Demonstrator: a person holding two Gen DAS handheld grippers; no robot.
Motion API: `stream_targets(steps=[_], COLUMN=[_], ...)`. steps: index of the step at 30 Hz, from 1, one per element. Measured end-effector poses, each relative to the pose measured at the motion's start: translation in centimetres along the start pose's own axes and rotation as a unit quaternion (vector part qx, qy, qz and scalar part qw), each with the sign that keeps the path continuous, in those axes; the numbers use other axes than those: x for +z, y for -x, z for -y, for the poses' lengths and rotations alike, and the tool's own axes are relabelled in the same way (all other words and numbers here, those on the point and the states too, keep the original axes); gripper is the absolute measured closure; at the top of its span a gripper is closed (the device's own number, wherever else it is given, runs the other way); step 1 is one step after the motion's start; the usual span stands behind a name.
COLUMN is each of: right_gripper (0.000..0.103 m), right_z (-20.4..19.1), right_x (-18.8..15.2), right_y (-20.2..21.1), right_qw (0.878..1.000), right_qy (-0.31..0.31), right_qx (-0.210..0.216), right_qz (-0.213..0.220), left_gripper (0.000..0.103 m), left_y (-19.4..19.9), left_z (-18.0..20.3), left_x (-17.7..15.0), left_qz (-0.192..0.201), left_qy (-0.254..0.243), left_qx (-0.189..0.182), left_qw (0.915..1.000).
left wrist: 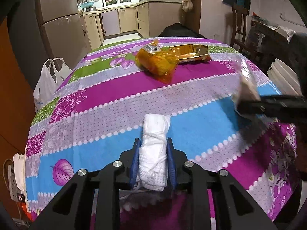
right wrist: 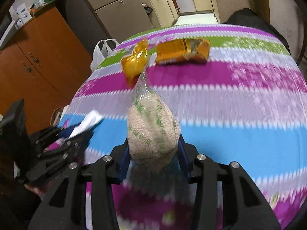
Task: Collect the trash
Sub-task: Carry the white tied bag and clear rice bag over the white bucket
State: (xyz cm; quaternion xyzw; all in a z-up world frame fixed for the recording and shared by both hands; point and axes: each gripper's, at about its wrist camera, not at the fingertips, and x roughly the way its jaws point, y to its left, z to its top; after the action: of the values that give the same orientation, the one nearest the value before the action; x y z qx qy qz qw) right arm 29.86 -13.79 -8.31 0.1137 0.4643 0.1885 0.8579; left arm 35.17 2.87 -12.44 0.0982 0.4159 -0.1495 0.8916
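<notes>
With the left gripper clamped on a white wad and the right gripper pinching a sagging grain-filled bag above the worktop, the bag could slip free, while two orange wrappers lie at the far edge.

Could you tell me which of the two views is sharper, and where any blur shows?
Left wrist view: sharp on the tablecloth and white bundle; only the right claw is smeared. Right wrist view: motion-blurred throughout, tablecloth pattern streaked, though the grain bag stays fairly clear.
</notes>
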Motion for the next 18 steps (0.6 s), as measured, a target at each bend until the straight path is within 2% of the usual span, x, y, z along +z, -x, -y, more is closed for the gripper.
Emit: stream_targets(steps=[8,14,18], right_gripper=[0.061,0.061,0.061], right_z=[-0.9,-1.8,-3.0], right_x=[-5.9,-8.2,-8.7], right_y=[3.2,5.7,7.4], right_qw=[1.0,0.999,0.998], right_qy=[-0.029,-0.045,-0.047], right_qx=[-0.001,-0.024,-0.046], right_qz=[-0.006,-0.004,0.002], left_gripper=[0.075,0.075,0.076], left_y=[1.5,3.8,5.5], left_z=[3.3,6.4,6.9], left_x=[-0.1,-0.4,-0.5], left_qz=[-0.002,0.025,0.045], left_qy=[-0.008,-0.039,-0.04], left_qx=[0.001,0.008,0.006], left_qw=[1.0,0.9989,0.9982])
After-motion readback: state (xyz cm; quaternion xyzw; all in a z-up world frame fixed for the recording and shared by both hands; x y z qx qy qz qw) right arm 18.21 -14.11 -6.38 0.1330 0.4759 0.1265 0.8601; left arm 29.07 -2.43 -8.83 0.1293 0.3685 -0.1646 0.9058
